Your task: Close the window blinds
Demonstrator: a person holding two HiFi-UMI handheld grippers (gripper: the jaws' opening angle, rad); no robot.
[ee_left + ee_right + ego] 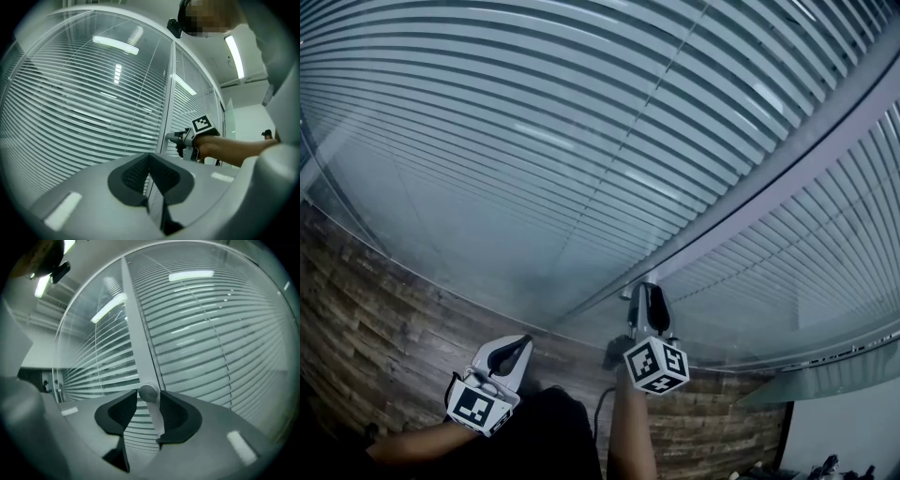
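Observation:
White slatted blinds (534, 141) hang behind glass on both sides of a grey upright frame (750, 202). On that frame sits a small round metal knob (148, 392). My right gripper (647, 289) is up against the frame, and in the right gripper view the knob lies between its fingertips (144, 397). A thin gap shows on the knob's left side, so the jaws stand open around it. My left gripper (523, 342) hangs lower left, away from the glass, shut with nothing in it (149, 157). From the left gripper view, the right gripper (171, 137) shows at the frame.
A dark wood-panelled wall (366, 309) runs below the glass. A pale wall and a dark doorway (33, 376) lie off to one side. Ceiling lights reflect in the glass (115, 44).

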